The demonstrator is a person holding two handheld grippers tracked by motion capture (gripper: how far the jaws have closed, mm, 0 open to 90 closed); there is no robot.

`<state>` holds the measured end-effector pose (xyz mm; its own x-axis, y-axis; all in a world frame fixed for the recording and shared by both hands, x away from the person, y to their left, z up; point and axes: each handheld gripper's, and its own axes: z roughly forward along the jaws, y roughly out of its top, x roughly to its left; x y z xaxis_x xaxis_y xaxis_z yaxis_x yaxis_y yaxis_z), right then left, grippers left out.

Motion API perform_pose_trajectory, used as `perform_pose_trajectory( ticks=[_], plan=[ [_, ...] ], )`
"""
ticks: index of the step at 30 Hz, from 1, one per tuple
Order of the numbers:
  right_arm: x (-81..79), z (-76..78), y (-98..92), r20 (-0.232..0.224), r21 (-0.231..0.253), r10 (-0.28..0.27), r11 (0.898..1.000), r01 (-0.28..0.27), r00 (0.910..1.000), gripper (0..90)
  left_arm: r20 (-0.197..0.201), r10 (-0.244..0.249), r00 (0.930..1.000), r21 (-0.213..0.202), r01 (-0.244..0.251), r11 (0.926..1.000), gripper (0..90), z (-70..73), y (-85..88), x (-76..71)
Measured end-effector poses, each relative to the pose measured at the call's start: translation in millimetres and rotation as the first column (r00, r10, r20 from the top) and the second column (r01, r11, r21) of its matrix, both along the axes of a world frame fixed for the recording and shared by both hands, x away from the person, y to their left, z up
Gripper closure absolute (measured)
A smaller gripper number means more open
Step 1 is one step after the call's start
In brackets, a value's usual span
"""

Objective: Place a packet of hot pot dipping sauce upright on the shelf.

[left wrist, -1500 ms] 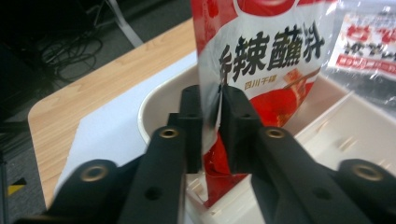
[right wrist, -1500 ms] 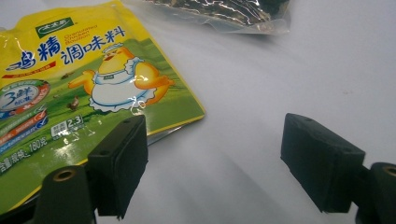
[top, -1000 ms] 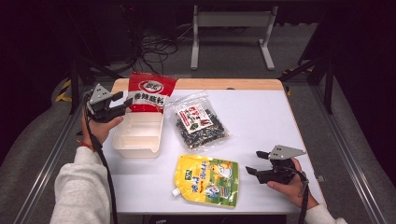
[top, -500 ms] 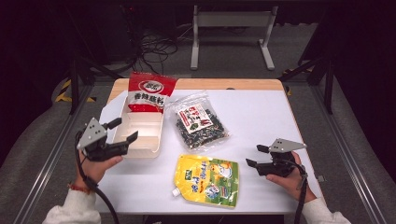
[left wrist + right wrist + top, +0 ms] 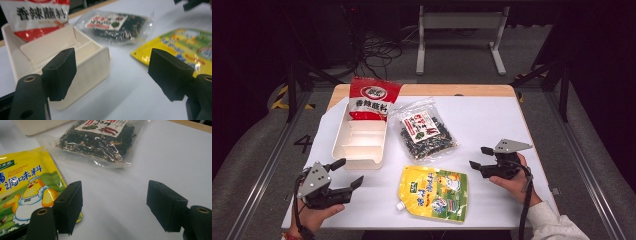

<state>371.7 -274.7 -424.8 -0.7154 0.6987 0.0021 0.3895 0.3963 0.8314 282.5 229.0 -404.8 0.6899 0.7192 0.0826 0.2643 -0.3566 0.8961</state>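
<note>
A red snack bag [image 5: 373,97] stands leaning in the far end of a white divided tray [image 5: 360,145]. A clear bag of dark dried flakes [image 5: 426,131] lies to the tray's right. Nearer the front lies a yellow seasoning pouch [image 5: 433,192]. My left gripper [image 5: 349,172] hovers at the near left, just short of the tray's near end. Its jaws have just been opening, with nothing between them. In the left gripper view the tray's corner [image 5: 95,65] sits beyond the open left gripper [image 5: 112,75]. My right gripper [image 5: 478,156] is open and empty, right of the pouch [image 5: 27,185].
The white table sheet [image 5: 492,120] has bare room at the far right and between the two hands along the front. A wooden table edge [image 5: 452,90] runs along the back. Beyond it the floor carries cables and a metal stand [image 5: 459,35].
My left gripper has drawn back from beside the red bag to the table's near left corner, and its jaws stand wider. My right gripper has shifted slightly away from the front edge.
</note>
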Motion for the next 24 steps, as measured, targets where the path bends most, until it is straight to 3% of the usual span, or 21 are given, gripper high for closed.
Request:
perform_pose_trajectory(
  ticks=[2,7,9,12,18,24],
  plan=[
    [8.1,0.7,4.2,-0.002,0.005,-0.002,1.0,0.002,1.0,29.7,-0.042,-0.021,0.9989,0.014,0.022,0.9997,23.5,-13.2,-7.4,-1.2],
    [20.1,1.4,12.0,-0.013,0.008,0.001,1.0,-0.001,0.9999,34.8,-0.086,-0.06,0.9945,0.048,0.064,0.9968,25.3,-26.2,-16.2,1.0],
    [29.9,0.5,21.5,-0.015,-0.006,0.022,1.0,-0.022,0.9996,38.8,-0.093,-0.074,0.993,0.069,0.08,0.9944,25.9,-30.3,-21.7,1.4],
    [39.7,-1.0,31.7,-0.021,-0.015,0.03,0.999,-0.03,0.9993,40.1,-0.101,-0.085,0.9913,0.066,0.092,0.9936,24.8,-32.3,-24.4,2.9],
    [57.4,-7.0,48.7,-0.037,-0.029,0.025,0.999,-0.026,0.999,37.3,-0.12,-0.092,0.9885,0.082,0.102,0.9914,24.3,-38.1,-27.5,2.6],
    [75.7,-14.4,54.2,-0.083,0.012,-0.026,1.0,0.027,0.9962,33.8,-0.131,-0.105,0.9858,0.088,0.117,0.9892,24.0,-40.0,-30.2,3.4]
  ],
)
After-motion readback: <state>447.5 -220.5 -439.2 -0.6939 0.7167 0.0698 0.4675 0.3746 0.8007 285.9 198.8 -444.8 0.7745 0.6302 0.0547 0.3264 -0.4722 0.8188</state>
